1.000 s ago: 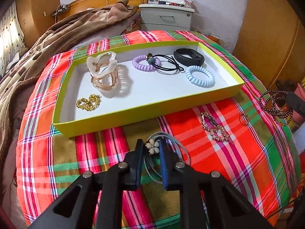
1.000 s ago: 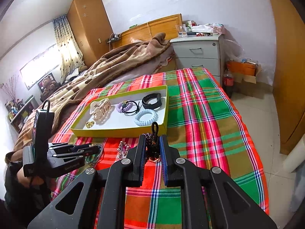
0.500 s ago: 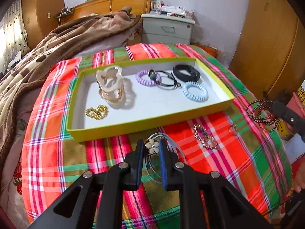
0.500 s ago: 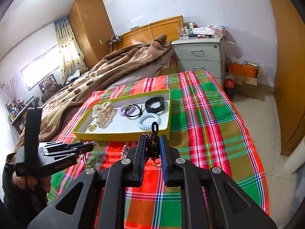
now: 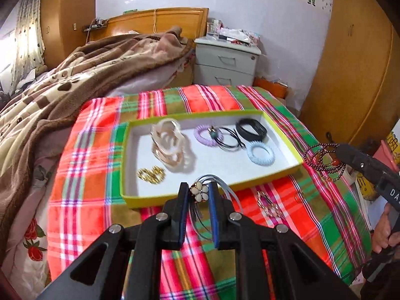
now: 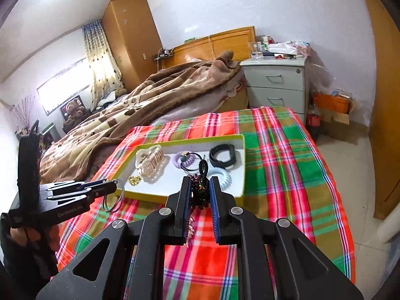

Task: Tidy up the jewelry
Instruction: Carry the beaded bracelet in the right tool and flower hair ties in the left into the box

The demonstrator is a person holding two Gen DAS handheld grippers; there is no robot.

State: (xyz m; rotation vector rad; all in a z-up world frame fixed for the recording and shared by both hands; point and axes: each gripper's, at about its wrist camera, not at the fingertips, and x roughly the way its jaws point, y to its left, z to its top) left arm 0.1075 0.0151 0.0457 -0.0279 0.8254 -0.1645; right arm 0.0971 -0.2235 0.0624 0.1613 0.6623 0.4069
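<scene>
My left gripper (image 5: 198,192) is shut on a grey hair tie with a white flower charm (image 5: 199,192), held above the plaid cloth in front of the yellow-rimmed tray (image 5: 175,195). My right gripper (image 6: 199,187) is shut on a dark beaded bracelet (image 6: 198,192), also lifted near the tray's (image 6: 240,170) front right; its beads (image 5: 325,158) hang in the left wrist view. The tray holds a cream hair claw (image 5: 168,143), gold earrings (image 5: 151,173), a purple coil tie (image 5: 205,135), black ties (image 5: 228,138), a black band (image 5: 250,130) and a blue coil tie (image 5: 260,153).
A gold chain piece (image 5: 268,203) and a small ring (image 5: 298,197) lie on the plaid cloth right of the tray. A brown blanket (image 5: 75,80) covers the bed to the left. A grey nightstand (image 5: 226,62) stands behind. Wooden wardrobes (image 5: 357,75) are at the right.
Both grippers have risen and pulled back from the cloth, each carrying its piece. The tray looks smaller and farther away. The right gripper's bracelet now hangs beside the tray's right end.
</scene>
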